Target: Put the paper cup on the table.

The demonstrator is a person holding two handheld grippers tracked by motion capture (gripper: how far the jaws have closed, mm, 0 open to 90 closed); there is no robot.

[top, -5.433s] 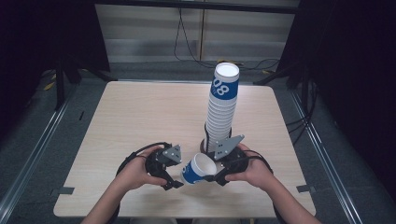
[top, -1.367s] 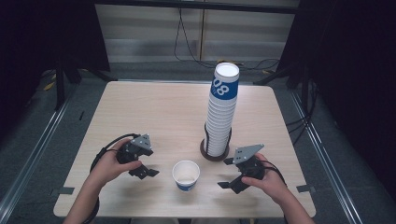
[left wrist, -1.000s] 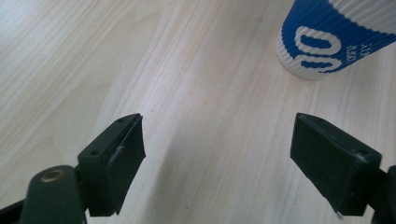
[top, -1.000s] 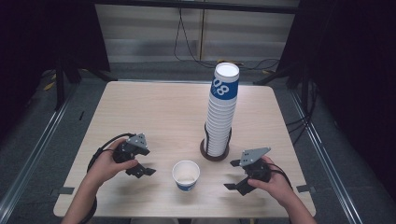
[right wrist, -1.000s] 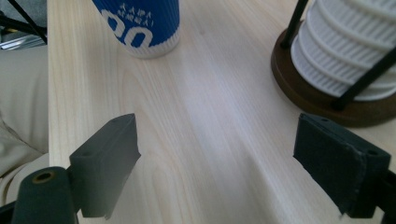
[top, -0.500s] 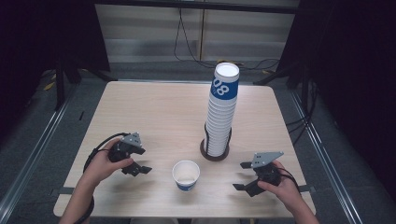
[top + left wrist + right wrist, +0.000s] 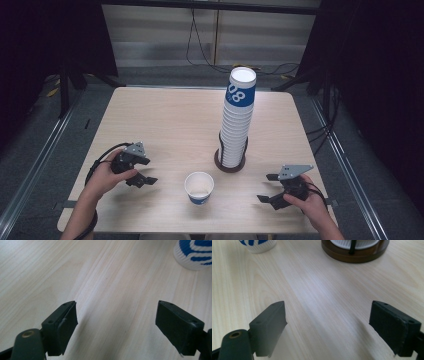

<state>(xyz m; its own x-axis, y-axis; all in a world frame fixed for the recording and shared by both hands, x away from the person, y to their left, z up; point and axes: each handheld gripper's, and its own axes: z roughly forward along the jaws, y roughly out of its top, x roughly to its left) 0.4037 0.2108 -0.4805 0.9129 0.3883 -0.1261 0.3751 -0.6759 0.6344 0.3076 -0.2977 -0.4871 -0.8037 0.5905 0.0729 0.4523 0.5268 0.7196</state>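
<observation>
Standing upright, the single cup opens straight up.

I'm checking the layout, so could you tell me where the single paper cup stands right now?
In the high view the single paper cup stands upright near the table's front edge, between the left claw and right claw, just front-left of the cup stack.

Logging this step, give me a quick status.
Left gripper and right gripper open, empty. White and blue paper cup upright between them, untouched. Nothing in the way.

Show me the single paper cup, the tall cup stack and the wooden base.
single paper cup [image 7: 199, 187], high view, inside bottom.
tall cup stack [image 7: 237, 125], high view, mid side wall.
wooden base [image 7: 362, 255], right gripper view, front rim.
</observation>
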